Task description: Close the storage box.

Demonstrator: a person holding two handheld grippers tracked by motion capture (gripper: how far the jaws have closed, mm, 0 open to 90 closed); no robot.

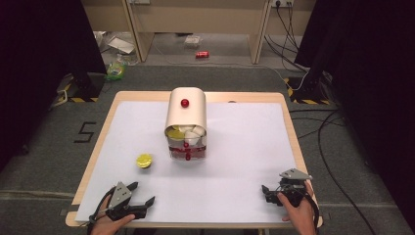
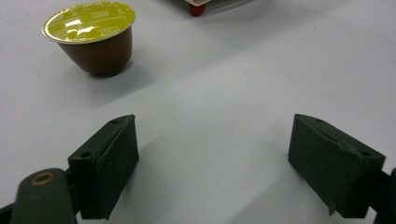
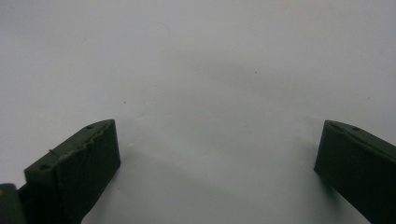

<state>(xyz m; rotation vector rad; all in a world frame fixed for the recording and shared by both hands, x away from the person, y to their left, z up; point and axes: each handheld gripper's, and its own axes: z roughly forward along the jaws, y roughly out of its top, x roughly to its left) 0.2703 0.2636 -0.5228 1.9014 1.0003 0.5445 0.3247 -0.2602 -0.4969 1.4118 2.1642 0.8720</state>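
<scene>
left gripper (image 1: 142, 196) near bench's front-left corner, fingers spread, empty | right gripper (image 1: 268, 192) front-right corner, fingers spread, empty | capsule (image 1: 144, 160) left of dispenser (image 1: 186, 120)

bare white sheet (image 1: 235, 191) between grippers, capsule (image 1: 144, 160) and dispenser (image 1: 186, 122) blocking centre-left

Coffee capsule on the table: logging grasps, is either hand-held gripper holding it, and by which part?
Nothing held. Coffee capsule stands free; left hand-held gripper and right hand-held gripper open.
</scene>
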